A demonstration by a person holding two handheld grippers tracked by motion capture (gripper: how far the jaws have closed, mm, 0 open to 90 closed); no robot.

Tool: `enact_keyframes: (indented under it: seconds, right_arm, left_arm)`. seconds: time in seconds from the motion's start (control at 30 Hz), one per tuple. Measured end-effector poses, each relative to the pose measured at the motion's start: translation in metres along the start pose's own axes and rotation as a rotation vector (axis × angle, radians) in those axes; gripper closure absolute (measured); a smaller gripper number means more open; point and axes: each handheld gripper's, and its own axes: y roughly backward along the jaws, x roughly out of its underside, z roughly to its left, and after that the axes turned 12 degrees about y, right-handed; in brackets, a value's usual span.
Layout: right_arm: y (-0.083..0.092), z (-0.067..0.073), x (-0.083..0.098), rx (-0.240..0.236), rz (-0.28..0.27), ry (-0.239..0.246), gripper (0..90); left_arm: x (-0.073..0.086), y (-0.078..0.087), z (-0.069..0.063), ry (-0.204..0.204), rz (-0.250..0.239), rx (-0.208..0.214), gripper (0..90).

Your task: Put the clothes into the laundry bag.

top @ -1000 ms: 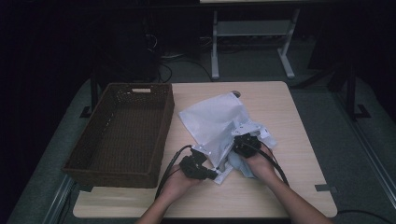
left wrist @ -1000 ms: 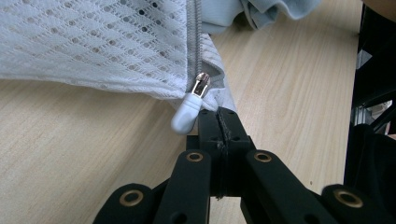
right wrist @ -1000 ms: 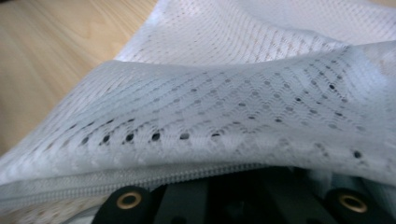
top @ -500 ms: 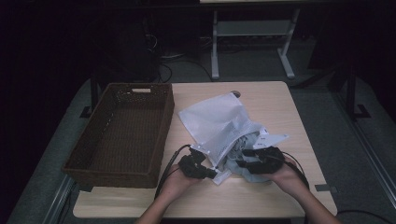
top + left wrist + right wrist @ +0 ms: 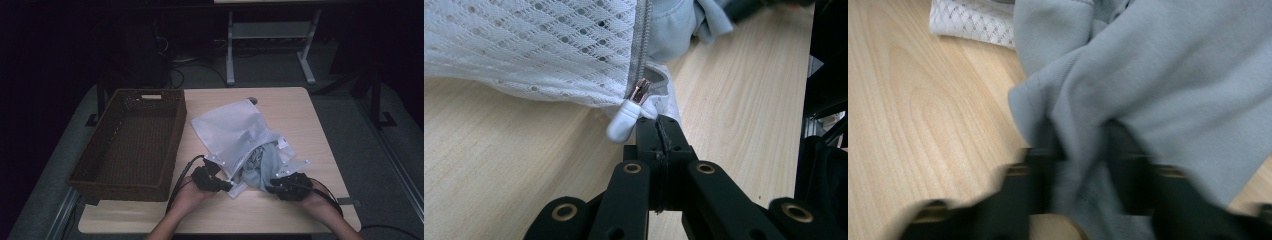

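**Drawing the grey garment out of the mesh bag**

Since the earlier frames, my right claw [image 5: 280, 184] has been travelling from the bag's mouth toward the near right edge of the table [image 5: 300, 115], and its jaws have just been closing again, with a fold of cloth between them. The grey garment [image 5: 1168, 85] is lying half out of the white mesh bag [image 5: 230, 131], near the front of the table between my two hands, and it is bunching between the right jaws, which are gripping it. My left claw [image 5: 659, 131] is staying fully closed, pinching the bag's corner right beside the white zipper pull [image 5: 623, 126].

To do this well, I am thinking of keeping that left pinch planted so the bag is not sliding along with the cloth. I am judging that a low, level pull away from the opening suits best, since lifting could snag the garment on the zipper edge. If the fold is slipping, I am better off regripping deeper. The wicker basket [image 5: 131, 145] is sitting to the left, well apart from the work.
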Motion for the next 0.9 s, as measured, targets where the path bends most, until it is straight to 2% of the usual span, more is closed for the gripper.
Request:
enact_keyframes:
  seconds: [0.03,0.07,0.1,0.2,0.37,0.57,0.77,0.9]
  right_arm:
    - [-0.001,-0.002,0.000,-0.012,-0.005,-0.004,84.1]
    - [-0.001,-0.003,-0.001,-0.017,-0.013,-0.010,85.7]
    - [-0.001,-0.003,-0.002,-0.017,-0.014,-0.004,86.1]
    - [0.001,-0.001,-0.012,-0.032,-0.072,0.003,86.4]
    - [-0.007,-0.001,-0.038,-0.037,-0.136,0.032,86.5]
    - [-0.021,-0.005,-0.065,-0.018,-0.156,0.045,86.5]
    - [-0.038,-0.009,-0.083,0.026,-0.140,0.027,86.6]
    - [-0.052,-0.015,-0.089,0.049,-0.128,-0.004,86.8]
  left_arm:
    - [0.000,0.000,0.000,-0.004,0.004,-0.001,89.5]
    - [0.000,-0.001,0.000,-0.005,0.005,-0.001,89.5]
    - [0.000,-0.001,0.000,-0.005,0.007,-0.001,89.5]
    - [-0.001,-0.002,0.000,-0.003,0.007,0.000,89.5]
    - [-0.001,-0.004,-0.001,-0.008,0.015,0.000,89.5]
    - [-0.001,-0.005,0.000,-0.012,0.026,0.006,89.5]
    - [-0.001,-0.008,-0.002,-0.026,0.043,0.013,89.6]
    - [-0.001,-0.009,-0.003,-0.033,0.057,0.011,89.6]
